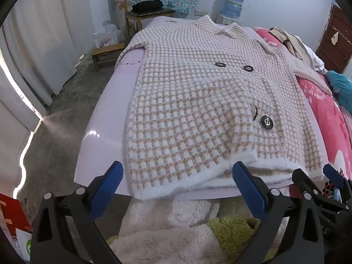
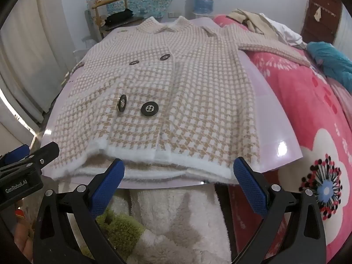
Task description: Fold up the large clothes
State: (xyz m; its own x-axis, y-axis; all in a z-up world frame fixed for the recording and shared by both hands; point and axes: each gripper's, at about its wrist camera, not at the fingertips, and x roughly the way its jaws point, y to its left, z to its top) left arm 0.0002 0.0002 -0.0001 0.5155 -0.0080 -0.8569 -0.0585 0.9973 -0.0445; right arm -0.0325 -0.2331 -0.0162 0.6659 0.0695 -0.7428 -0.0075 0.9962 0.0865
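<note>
a: what is shown from the left wrist?
b: a checked beige-and-white coat (image 1: pixel 198 101) is seen spread flat, front up, on a glossy lilac board (image 1: pixel 103 136) laid on a bed. its fluffy white hem is nearest the camera. the left gripper (image 1: pixel 176 189) is held just short of the hem, its blue fingers (image 1: pixel 248 189) spread wide, nothing gripped.

a: and from the right wrist?
b: the same coat (image 2: pixel 176 92) is shown, four black buttons (image 2: pixel 149 109) on its front, one sleeve draped onto a pink blanket (image 2: pixel 308 118). the right gripper (image 2: pixel 178 184) is held at the hem, fingers (image 2: pixel 107 182) wide apart and empty.
</note>
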